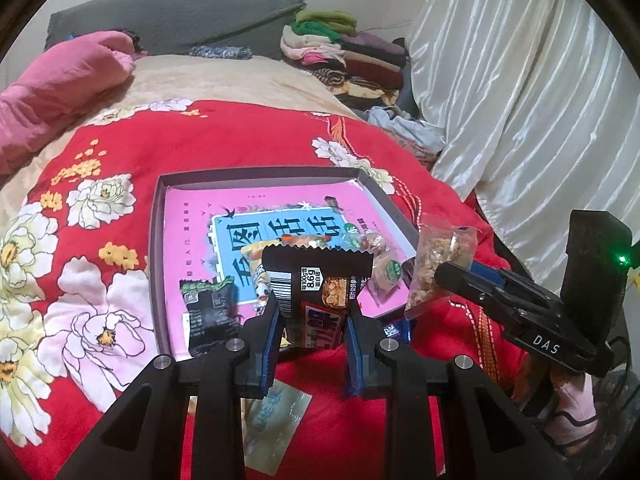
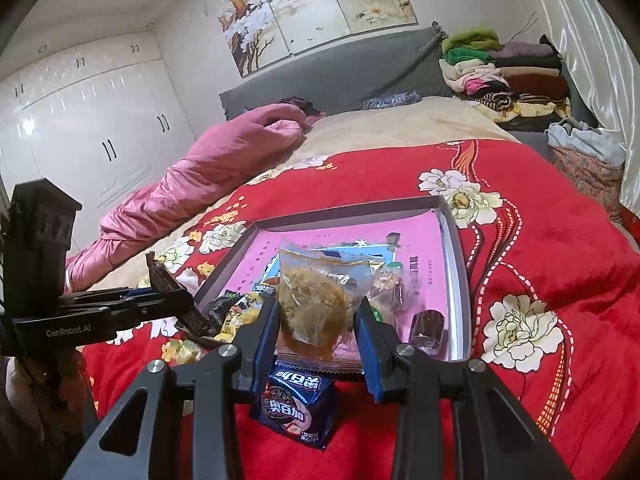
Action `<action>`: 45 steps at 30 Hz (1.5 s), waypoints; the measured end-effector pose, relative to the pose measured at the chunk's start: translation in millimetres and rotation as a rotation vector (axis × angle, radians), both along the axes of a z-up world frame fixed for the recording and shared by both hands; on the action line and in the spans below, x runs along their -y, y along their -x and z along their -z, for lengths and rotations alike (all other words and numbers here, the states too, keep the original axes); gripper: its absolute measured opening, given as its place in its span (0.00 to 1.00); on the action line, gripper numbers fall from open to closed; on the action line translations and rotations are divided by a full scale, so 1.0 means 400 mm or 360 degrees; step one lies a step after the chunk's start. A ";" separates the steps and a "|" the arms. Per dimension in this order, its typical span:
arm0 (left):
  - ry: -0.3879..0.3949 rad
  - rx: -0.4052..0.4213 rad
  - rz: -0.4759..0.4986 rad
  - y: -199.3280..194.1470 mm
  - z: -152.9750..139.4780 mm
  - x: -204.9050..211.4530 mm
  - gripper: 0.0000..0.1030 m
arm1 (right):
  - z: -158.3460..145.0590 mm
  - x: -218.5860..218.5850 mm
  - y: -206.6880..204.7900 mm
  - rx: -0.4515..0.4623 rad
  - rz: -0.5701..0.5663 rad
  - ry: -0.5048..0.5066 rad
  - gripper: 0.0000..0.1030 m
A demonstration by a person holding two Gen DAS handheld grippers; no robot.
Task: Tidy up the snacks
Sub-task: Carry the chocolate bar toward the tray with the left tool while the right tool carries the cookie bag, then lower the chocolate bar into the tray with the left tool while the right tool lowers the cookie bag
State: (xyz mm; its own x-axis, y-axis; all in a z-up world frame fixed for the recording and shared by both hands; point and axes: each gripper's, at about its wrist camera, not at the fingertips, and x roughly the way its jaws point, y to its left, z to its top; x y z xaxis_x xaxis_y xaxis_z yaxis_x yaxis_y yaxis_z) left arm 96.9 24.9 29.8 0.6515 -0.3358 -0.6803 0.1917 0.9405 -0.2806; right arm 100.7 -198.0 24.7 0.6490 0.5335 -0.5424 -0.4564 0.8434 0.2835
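A home bedroom. A bed (image 2: 540, 248) fills it, folded clothes (image 2: 504, 76) stacked at its head. White wardrobes (image 2: 92, 128) stand beside it.

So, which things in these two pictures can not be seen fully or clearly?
- Oreo pack, right wrist view: its top is hidden behind the clear snack bag in the right gripper.
- Silver packet, left wrist view: partly covered by the left gripper; label blurred.
- Snacks in the tray, left wrist view: some hidden behind the held black snack bar.
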 end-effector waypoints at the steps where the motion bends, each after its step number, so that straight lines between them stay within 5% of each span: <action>1: -0.0012 0.0003 -0.0002 -0.002 -0.002 0.004 0.28 | 0.000 0.000 -0.002 0.0000 -0.0002 -0.0002 0.37; 45: -0.0112 -0.0107 -0.0056 -0.093 0.062 0.065 0.28 | -0.001 -0.002 -0.066 0.0068 -0.0028 0.0026 0.37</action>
State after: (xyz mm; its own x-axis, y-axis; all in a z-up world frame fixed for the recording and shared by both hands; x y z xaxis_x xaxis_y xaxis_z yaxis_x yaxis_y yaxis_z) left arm 134.1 -1.1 4.8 0.6141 -0.2635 -0.7439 0.1411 0.9641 -0.2249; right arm 127.0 -197.3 25.0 0.6624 0.5362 -0.5231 -0.4825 0.8396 0.2497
